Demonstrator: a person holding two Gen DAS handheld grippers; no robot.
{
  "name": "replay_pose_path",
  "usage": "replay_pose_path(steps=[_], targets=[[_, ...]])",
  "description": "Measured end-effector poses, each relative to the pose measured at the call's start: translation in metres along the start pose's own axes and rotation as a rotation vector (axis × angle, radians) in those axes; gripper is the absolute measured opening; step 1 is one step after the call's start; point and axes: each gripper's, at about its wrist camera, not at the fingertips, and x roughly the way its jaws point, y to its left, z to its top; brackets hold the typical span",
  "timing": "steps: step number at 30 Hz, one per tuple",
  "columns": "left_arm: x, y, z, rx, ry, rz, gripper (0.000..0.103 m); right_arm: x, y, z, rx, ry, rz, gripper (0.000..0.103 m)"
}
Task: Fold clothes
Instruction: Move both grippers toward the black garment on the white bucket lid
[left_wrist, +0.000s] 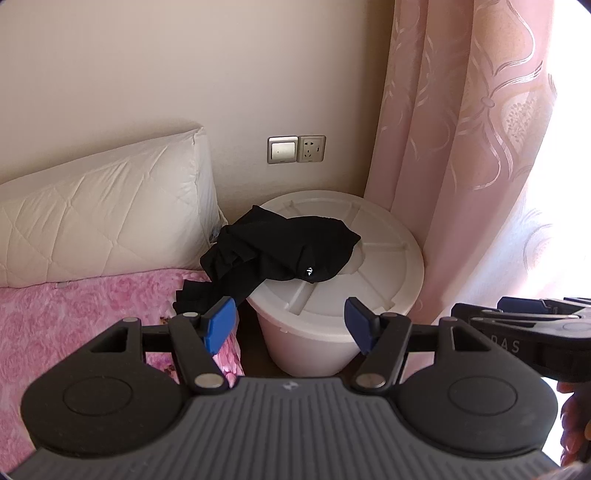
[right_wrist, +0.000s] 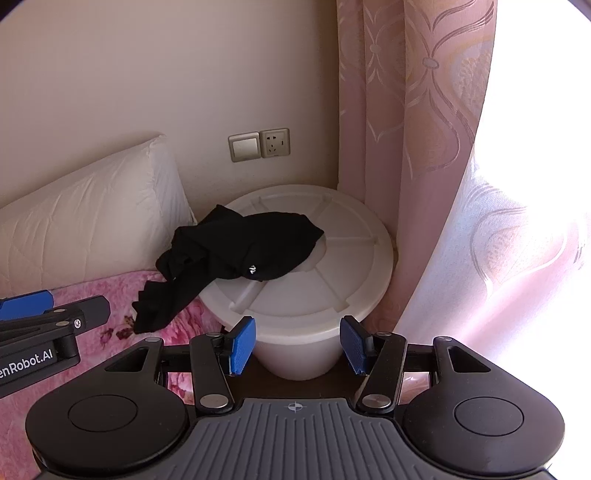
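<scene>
Both wrist views look forward and slightly down past open claws, from near, side by side. Shared ahead: bucket (left_wrist: 334, 280) (right_wrist: 295, 273), black garment (left_wrist: 273, 251) (right_wrist: 236, 254), wall socket (left_wrist: 311, 148) (right_wrist: 274, 143).

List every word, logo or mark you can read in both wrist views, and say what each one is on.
"enRobot.AI", cut off at the frame edge: on the black left gripper body.
"DAS", faint embossed letters, uncertain: on the black right gripper body.
Small white logo, too small to read: on the crumpled black garment lying on the white round plastic bucket lid.
Small emblems on both grey ribbed gripper bases: no words.
</scene>
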Motion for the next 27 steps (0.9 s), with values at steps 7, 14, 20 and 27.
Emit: replay_pose_path(steps=[7, 14, 20, 27], targets=[[0.006, 0.001, -0.001, 0.002, 0.0, 0.001, 0.062, -0.002, 0.002, 0.002, -0.002, -0.002, -0.008, 0.055], [0.005, 0.005, -0.011, -0.004, 0.005, 0.004, 0.062, -0.006, 0.0, -0.002, 0.006, 0.005, -0.001, 0.055], [0.004, 0.007, -0.011, -0.012, 0.013, 0.008, 0.062, -0.005, 0.005, -0.002, 0.004, 0.006, -0.002, 0.055], [0.004, 0.009, -0.011, -0.019, 0.024, 0.013, 0.062, -0.002, 0.009, -0.004, -0.003, 0.005, -0.002, 0.055]])
